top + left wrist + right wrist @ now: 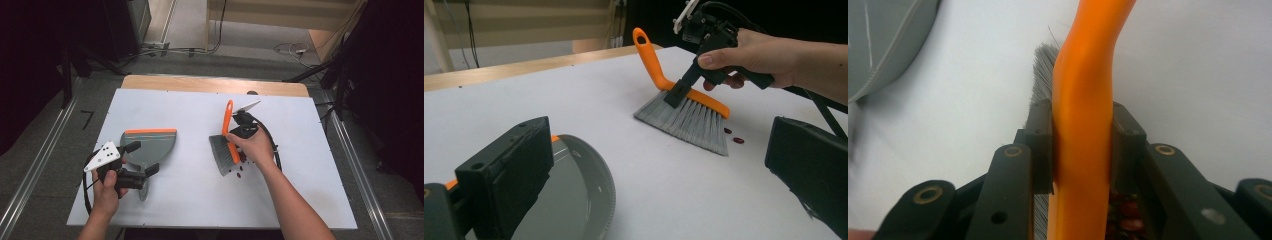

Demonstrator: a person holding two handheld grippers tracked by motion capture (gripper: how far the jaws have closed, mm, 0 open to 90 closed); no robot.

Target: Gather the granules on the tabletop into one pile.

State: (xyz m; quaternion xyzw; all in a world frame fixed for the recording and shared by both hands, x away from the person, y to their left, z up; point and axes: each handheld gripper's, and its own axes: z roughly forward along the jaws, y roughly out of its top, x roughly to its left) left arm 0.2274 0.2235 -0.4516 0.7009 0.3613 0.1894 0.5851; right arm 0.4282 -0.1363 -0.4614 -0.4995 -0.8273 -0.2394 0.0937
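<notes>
Brush: a small hand brush with an orange plastic handle and grey bristles (226,145) stands on the white table top (200,200), right of centre, bristles down on the surface and handle rising toward the far edge.
Right gripper: the black two-jaw right gripper (239,134) is clamped on the brush's orange back, one jaw on each side; the right gripper view shows both pads pressed flat against the orange plastic (1083,150).
Right hand: a person's right hand (255,147) wraps the gripper's grip, forearm coming in from the bottom edge.
Beans: a few small dark red beans (239,172) lie on the table just beside the bristles, on the near side; the left gripper view shows two of them (733,136) next to the bristle tips.
Dustpan: a grey plastic dustpan with an orange front lip (150,142) lies flat on the left half of the table, well apart from the brush, lip facing the far edge.
Left gripper: the black left gripper (140,159), topped by a grey three-cornered plate, sits over the dustpan's near end; its jaws stand wide apart, closed on nothing.
Left hand: a person's left hand (107,190) holds that gripper's grip near the table's front left.
Surroundings: a wooden board edge (215,85) shows beyond the white top, with cables on the grey floor behind.
</notes>
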